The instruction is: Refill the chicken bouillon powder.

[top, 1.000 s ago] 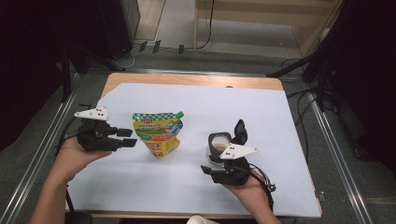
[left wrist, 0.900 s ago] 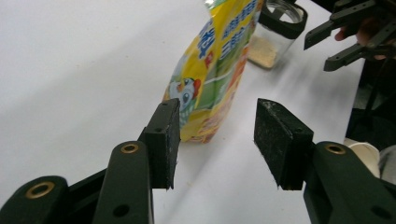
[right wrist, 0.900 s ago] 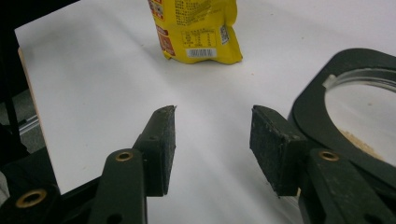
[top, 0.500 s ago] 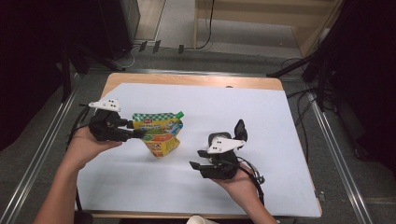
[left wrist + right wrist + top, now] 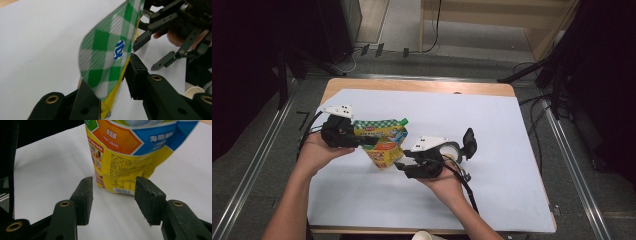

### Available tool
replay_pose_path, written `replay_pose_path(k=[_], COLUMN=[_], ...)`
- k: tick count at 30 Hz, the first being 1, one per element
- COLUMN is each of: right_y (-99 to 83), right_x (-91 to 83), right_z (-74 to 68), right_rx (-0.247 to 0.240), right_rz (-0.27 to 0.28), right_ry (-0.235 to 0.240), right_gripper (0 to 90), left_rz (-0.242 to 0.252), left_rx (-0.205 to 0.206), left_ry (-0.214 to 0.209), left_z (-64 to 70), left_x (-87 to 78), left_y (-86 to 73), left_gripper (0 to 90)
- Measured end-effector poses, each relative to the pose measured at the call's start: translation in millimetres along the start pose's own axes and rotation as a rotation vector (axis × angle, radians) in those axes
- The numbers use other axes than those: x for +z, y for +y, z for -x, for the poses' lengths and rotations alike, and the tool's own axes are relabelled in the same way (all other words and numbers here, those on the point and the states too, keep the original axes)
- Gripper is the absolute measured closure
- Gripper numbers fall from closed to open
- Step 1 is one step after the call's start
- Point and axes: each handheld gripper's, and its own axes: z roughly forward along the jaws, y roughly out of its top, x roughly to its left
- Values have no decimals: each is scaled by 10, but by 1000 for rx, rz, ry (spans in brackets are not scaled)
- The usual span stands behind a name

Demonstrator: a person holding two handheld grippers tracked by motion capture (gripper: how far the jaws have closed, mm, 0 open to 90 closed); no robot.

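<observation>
1. White paper covers the table point(image 5: 512, 150) in the high view; a yellow and green spouted pouch point(image 5: 382, 142) lies left of centre on it. The left gripper point(image 5: 364, 142) meets the pouch's left edge, and the right gripper point(image 5: 399, 166) sits at its lower right corner. A cup point(image 5: 452, 152) stands just behind the right gripper.
2. Left gripper view: the left gripper's point(image 5: 112, 82) jaws straddle the pouch's point(image 5: 107, 57) checked top edge, one pad touching it, a gap at the other; not yet clamped.
3. Right gripper view: the right gripper point(image 5: 113, 187) is spread wide, the pouch's point(image 5: 120, 162) bottom corner just ahead of its pads, untouched.
</observation>
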Motion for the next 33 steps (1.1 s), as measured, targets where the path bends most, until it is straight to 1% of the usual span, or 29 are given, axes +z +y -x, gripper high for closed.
replay_pose_path(k=[1, 2, 3, 4, 5, 6, 7, 9, 10, 12, 13, 14, 15, 16, 18, 19, 20, 21, 22, 25, 26, 27, 28, 29, 31, 32, 33], right_y=[0, -31, -31, -51, -71, -96, -147, -167, -192, -209, -209, -220, -220, -232, -240, -250, -268, -275, -275, -290, -298, -298, -309, -309, -318, -328, -328], right_x=[0, 32, 32, 44, 58, 68, 86, 98, 119, 137, 137, 149, 149, 154, 158, 164, 186, 201, 201, 239, 254, 254, 273, 273, 294, 320, 320], right_z=[0, -12, -12, -16, -17, -15, -5, -1, -6, -11, -11, -24, -24, -30, -31, -35, -36, -38, -38, -50, -56, -56, -57, -57, -59, -55, -55], right_rx=[0, 4, 4, -1, -4, 0, 20, 21, 17, 9, 9, 11, 11, 15, 13, 16, 20, 23, 23, 29, 41, 41, 43, 43, 41, 45, 45], right_rz=[0, 0, 0, -8, -16, -16, -13, -16, -35, -35, -35, -35, -35, -36, -35, -34, -39, -43, -43, -35, -28, -28, -23, -23, -21, -24, -24], right_ry=[0, 4, 4, 4, 0, -1, 6, 5, -2, -3, -3, -2, -2, -5, -7, -11, -12, -11, -11, -19, -26, -26, -29, -29, -45, -48, -48], right_gripper=[500, 499, 499, 496, 493, 494, 496, 498, 499, 503, 503, 504, 504, 507, 508, 511, 515, 518, 518, 525, 530, 530, 534, 534, 541, 544, 544], left_rz=[8, 24, 24, 28, 29, 25, 25, 19, 9, 6, 5, 4, 4, 7, 9, 14, 16, 28, 28, 51, 64, 64, 76, 76, 81, 85, 85], left_rx=[-3, 1, 1, 9, 10, 1, -11, -16, -18, -21, -22, -22, -22, -14, -14, -20, -17, -12, -12, -8, -11, -11, -19, -19, -21, -16, -16], left_ry=[4, 19, 19, 29, 33, 34, 34, 32, 40, 35, 41, 37, 37, 24, 20, 7, 1, -18, -18, -34, -41, -41, -46, -46, -40, -49, -49], left_z=[3, 10, 10, 20, 28, 37, 43, 62, 92, 108, 124, 158, 158, 199, 213, 225, 240, 270, 270, 324, 352, 352, 376, 376, 412, 444, 444], left_x=[0, -8, -8, -11, -10, -8, -2, 9, 24, 30, 31, 26, 26, 16, 8, 1, -11, -44, -44, -102, -146, -146, -185, -185, -214, -227, -227], left_y=[-15, -37, -37, -39, -37, -28, -18, 8, 41, 62, 86, 134, 134, 178, 197, 213, 226, 246, 246, 279, 300, 300, 321, 321, 343, 360, 360], left_gripper=[771, 798, 820, 866, 866, 883, 900, 900, 900, 900, 900, 900, 900, 900, 900, 900, 900, 900, 900, 900, 900, 900, 900, 900, 900, 900, 900])
